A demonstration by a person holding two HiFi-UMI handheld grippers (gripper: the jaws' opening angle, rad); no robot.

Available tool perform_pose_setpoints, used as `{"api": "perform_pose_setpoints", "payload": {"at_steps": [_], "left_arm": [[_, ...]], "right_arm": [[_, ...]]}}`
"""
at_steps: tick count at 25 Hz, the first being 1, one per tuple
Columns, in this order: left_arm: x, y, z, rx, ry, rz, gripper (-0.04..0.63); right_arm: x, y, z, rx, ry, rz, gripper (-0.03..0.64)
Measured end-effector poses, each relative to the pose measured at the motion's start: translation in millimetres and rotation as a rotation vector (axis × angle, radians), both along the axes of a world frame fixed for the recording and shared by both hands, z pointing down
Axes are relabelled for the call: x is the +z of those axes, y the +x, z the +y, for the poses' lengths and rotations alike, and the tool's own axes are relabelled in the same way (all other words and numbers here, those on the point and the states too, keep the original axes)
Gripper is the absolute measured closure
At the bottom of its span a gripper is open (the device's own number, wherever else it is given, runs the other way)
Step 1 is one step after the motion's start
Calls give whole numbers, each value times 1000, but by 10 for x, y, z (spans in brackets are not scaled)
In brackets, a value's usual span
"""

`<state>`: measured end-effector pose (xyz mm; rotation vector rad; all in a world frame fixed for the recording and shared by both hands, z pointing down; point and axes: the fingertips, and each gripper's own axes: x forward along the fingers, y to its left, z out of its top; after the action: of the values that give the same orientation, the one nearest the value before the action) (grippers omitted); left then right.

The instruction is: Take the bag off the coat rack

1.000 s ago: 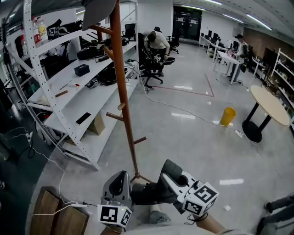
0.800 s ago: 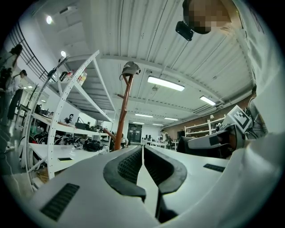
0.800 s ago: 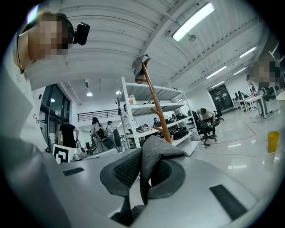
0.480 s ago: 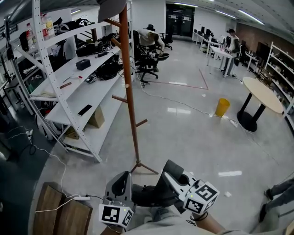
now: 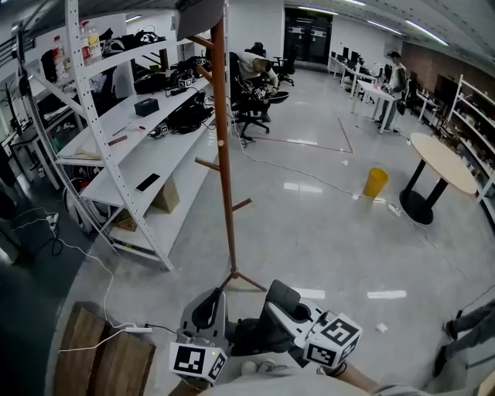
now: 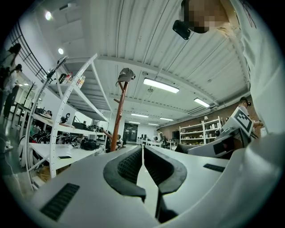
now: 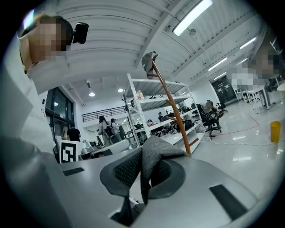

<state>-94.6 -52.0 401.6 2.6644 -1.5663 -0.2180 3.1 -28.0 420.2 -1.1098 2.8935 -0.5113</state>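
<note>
Bag [image 5: 251, 334]: a dark grey fabric bundle low in the head view, between the two claws and close to the person's body. It hangs from no peg of the coat rack [image 5: 224, 155] and is apart from its pole.

Right claw [image 5: 278, 300]: its marker cube [image 5: 334, 340] faces up at the lower right. In the right gripper view the jaws stand closed on a fold of the bag's grey cloth [image 7: 153, 153], which rises between the ribbed pads [image 7: 127, 169] and drapes over the right one.

Left claw [image 5: 210, 303]: it lies just left of the bag. In the left gripper view its jaws meet at the tips [image 6: 142, 153], with nothing between them.

Coat rack: a brown wooden pole with short angled pegs, upright on the glossy floor [image 5: 325, 232] beyond both claws. A grey cap-like item [image 5: 199, 11] sits on its top and shows in both gripper views too.

Surroundings: white shelving [image 5: 131, 147] with assorted gear runs along the left. A yellow bin [image 5: 375, 182] and a round desk [image 5: 442, 161] stand well apart on the right.
</note>
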Motion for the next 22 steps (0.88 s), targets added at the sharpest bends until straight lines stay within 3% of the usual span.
{"api": "perform_pose_setpoints", "payload": {"at_steps": [22], "left_arm": [[-77,70,2,-40,13,7,568]], "right_arm": [[-121,32,-69,-14,54,5,578]]}}
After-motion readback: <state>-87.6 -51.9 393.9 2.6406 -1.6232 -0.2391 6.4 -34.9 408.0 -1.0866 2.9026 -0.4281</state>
